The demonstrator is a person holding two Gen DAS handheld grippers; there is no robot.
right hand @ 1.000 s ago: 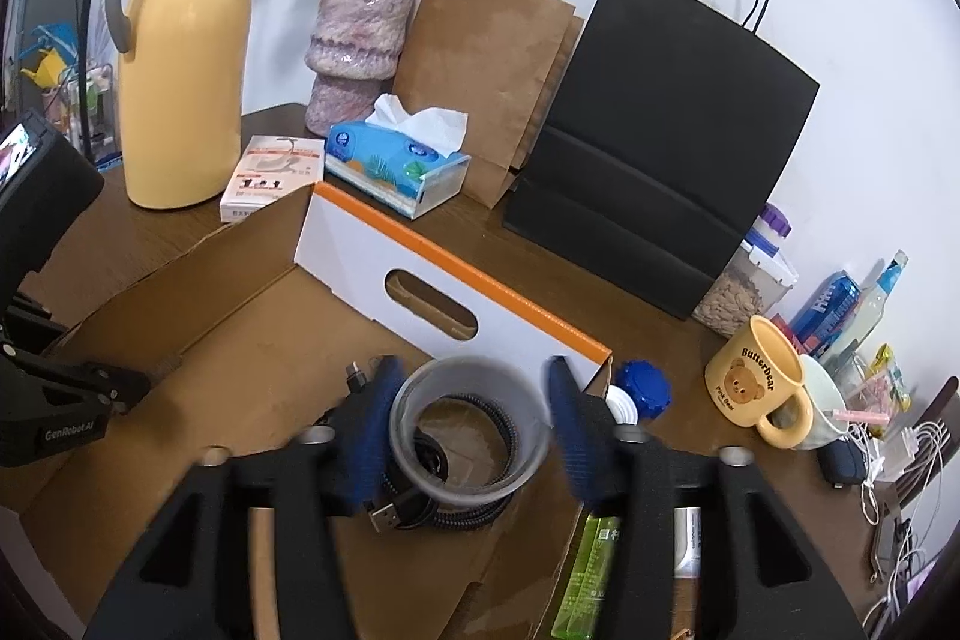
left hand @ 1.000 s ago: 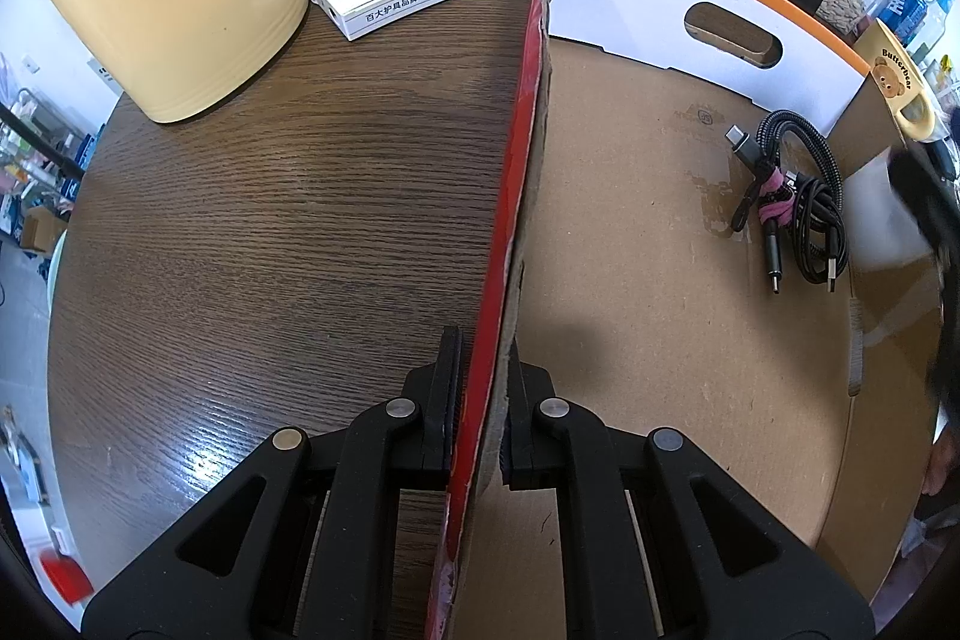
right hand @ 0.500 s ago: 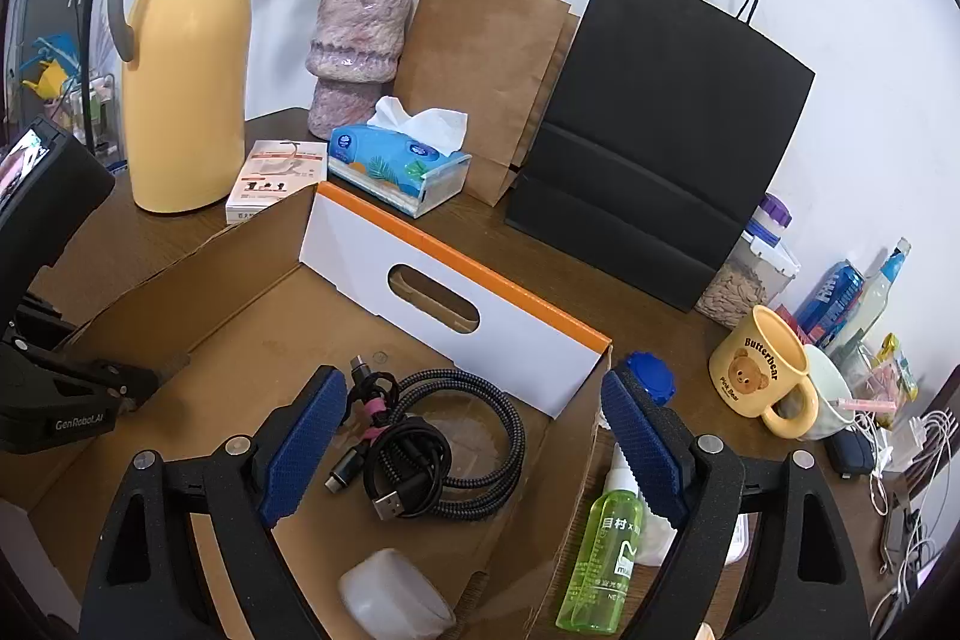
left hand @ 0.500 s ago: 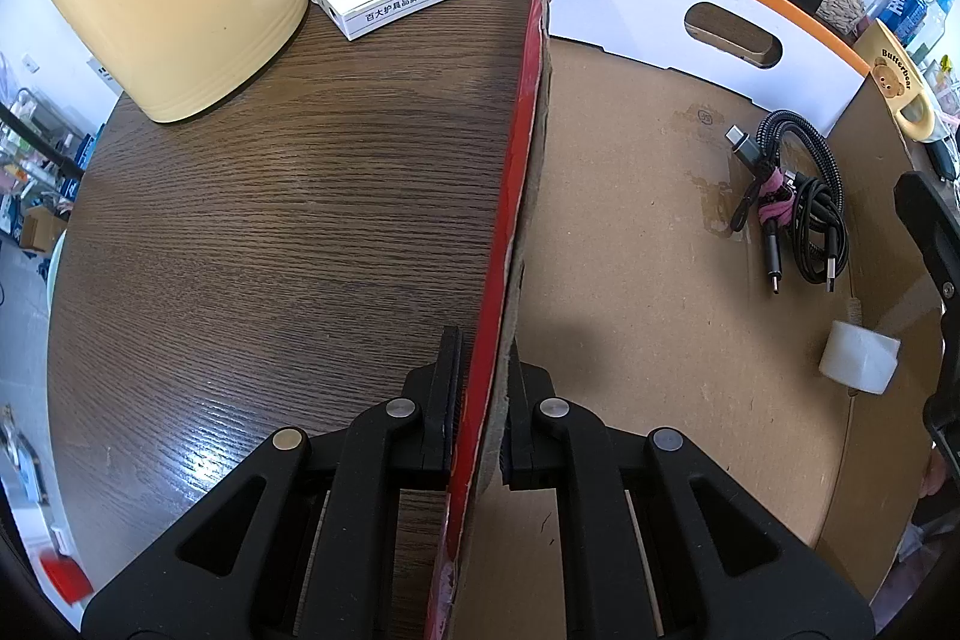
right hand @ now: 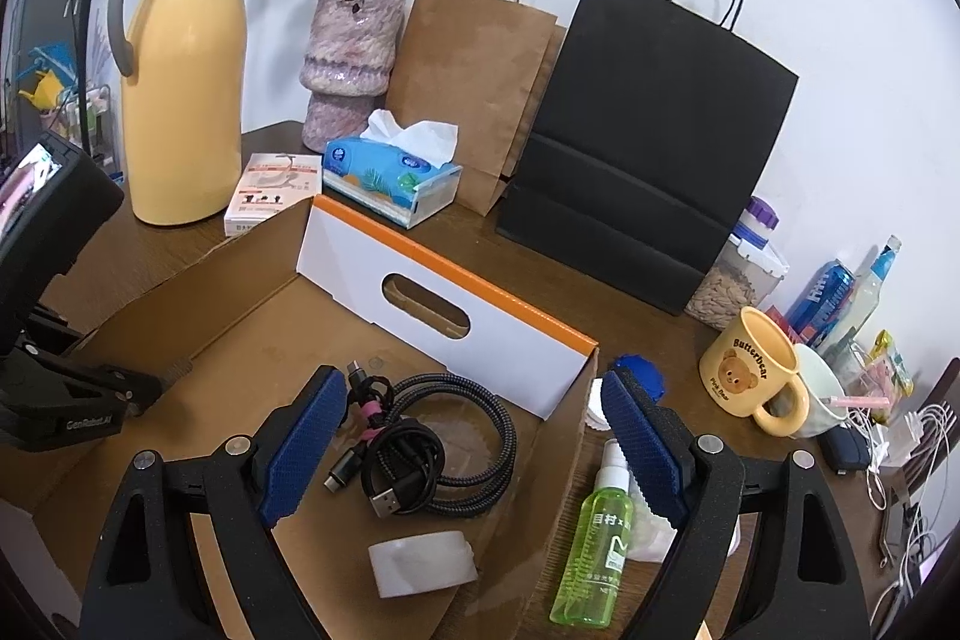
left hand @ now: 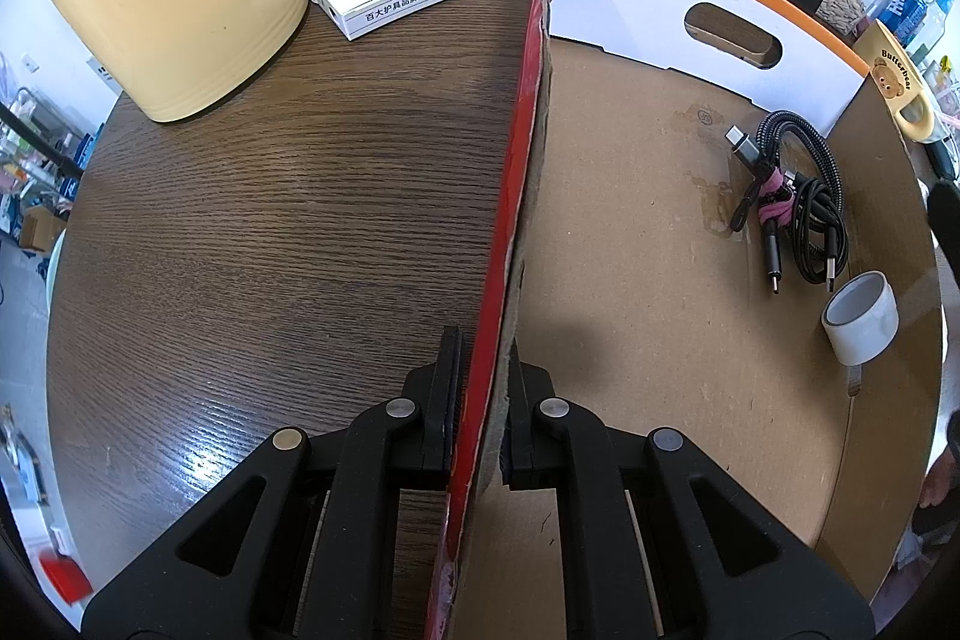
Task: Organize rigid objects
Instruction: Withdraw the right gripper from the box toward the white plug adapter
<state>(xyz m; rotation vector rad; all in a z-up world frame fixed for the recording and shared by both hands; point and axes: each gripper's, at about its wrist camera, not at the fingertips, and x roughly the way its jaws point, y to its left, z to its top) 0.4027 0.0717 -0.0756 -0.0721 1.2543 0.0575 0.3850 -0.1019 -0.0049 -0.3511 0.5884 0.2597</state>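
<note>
The right gripper (right hand: 474,451) is lifting away spread wide, having just dropped the tape roll (right hand: 423,562) inside the cardboard box (right hand: 180,340) beside the cables (right hand: 420,448) (one item organized); the left gripper (left hand: 480,400) keeps pinching the box wall.

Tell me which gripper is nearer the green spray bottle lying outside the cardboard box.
Right. The right gripper hangs open above the box's near corner, one finger right beside the green spray bottle. The left gripper is clamped on the cardboard box wall at the far side.
</note>
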